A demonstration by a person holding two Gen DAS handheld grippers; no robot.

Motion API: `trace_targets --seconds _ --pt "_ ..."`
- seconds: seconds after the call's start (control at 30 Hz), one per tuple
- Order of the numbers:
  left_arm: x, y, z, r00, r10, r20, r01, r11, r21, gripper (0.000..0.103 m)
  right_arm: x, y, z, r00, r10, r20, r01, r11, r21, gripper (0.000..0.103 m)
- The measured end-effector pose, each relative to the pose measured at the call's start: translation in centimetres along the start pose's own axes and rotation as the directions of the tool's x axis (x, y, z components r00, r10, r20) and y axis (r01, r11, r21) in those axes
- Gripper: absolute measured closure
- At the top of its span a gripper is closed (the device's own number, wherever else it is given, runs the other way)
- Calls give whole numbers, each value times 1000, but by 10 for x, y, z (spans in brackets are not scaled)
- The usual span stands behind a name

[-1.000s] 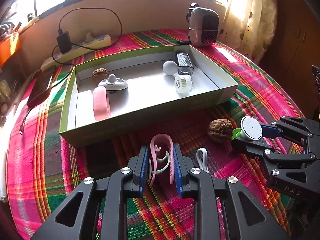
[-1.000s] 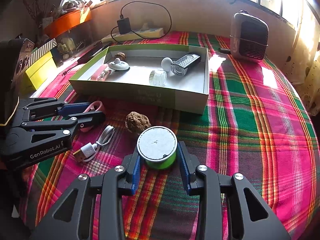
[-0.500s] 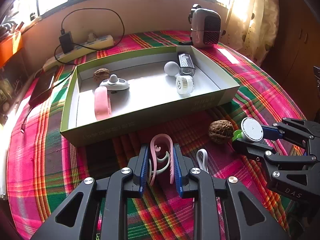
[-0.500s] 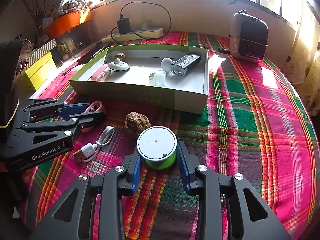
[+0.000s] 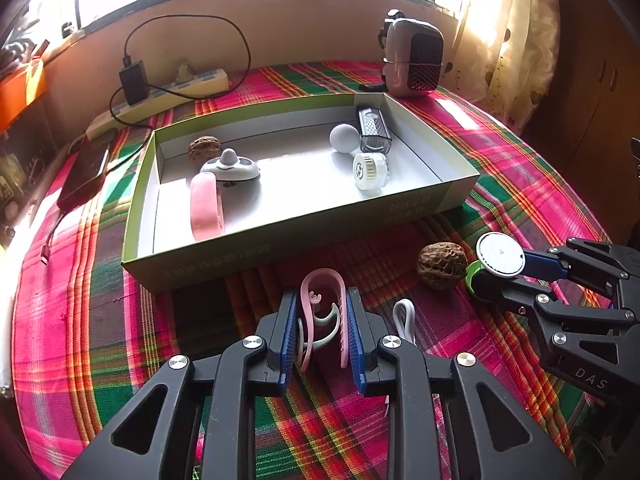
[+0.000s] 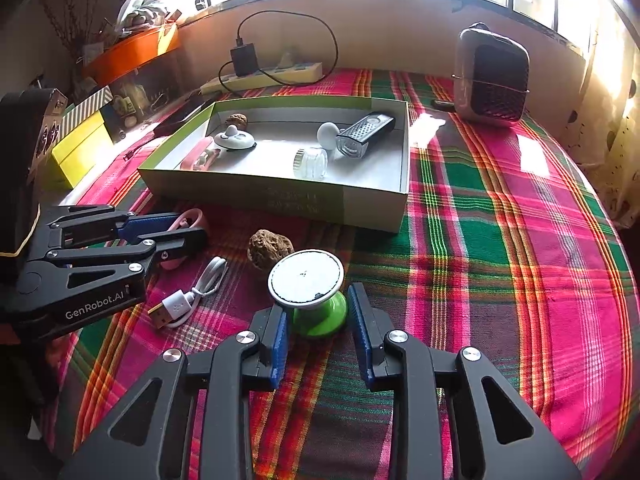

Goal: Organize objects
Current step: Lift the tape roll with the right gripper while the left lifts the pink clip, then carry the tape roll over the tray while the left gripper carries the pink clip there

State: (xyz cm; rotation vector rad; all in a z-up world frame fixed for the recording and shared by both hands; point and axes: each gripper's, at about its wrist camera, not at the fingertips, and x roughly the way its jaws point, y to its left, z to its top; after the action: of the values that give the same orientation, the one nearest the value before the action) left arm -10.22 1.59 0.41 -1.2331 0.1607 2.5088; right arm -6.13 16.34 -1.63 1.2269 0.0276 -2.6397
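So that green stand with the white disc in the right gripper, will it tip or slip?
The green stand looks top-heavy: its wide white disc already leans. The smooth rounded base could slip between the right gripper pads, which look slightly apart from it. Probably rigid and light.

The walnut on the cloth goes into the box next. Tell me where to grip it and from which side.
Grip the walnut across its middle, probably coming down from above. It is rounded and ridged, lying on the cloth; the green stand crowds its near side and the white cable lies beside it, so the top is freest.
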Motion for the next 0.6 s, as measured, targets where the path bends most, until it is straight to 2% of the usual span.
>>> trace_targets --seconds 0.3,0.6 --pt "-8 3 5 1000 -1 24 1 1000 -8 82 -5 -4 2 1000 15 20 -15 1000 25 74" --pt "-17 4 22 998 -22 55 23 999 -22 82 -18 -9 19 997 16 69 -18 999 28 74"
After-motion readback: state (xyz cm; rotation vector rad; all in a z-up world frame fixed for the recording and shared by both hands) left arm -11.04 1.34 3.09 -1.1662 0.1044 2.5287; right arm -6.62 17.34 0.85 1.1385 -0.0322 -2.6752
